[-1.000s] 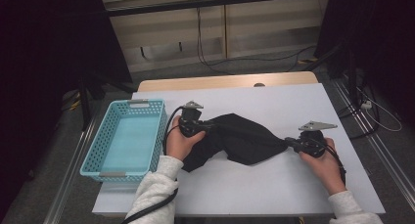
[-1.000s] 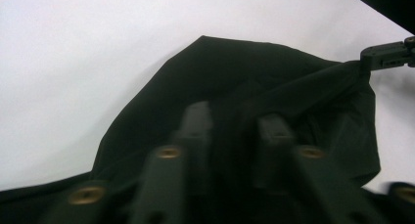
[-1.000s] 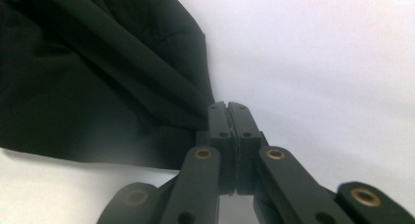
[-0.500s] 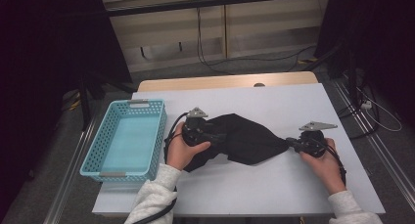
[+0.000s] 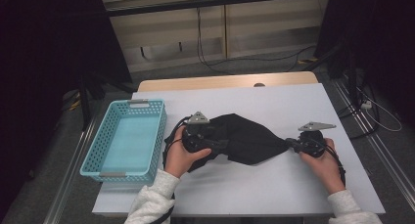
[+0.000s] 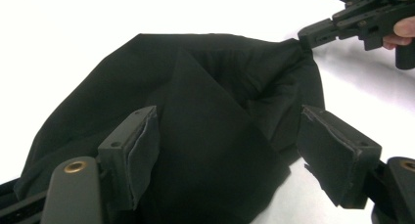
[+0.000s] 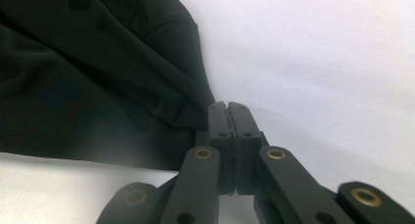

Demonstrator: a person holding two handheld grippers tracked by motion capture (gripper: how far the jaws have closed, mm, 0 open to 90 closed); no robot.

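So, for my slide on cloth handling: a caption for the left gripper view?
Left tool open over the black cloth on the white table; right tool pinches its far corner.

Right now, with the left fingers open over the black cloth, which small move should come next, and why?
Probably lower the left gripper onto a new fold of the black cloth and close. Its fingers have just opened and stand apart above the cloth, pressing nothing, while the right gripper pinches the far corner, so one end is loose.
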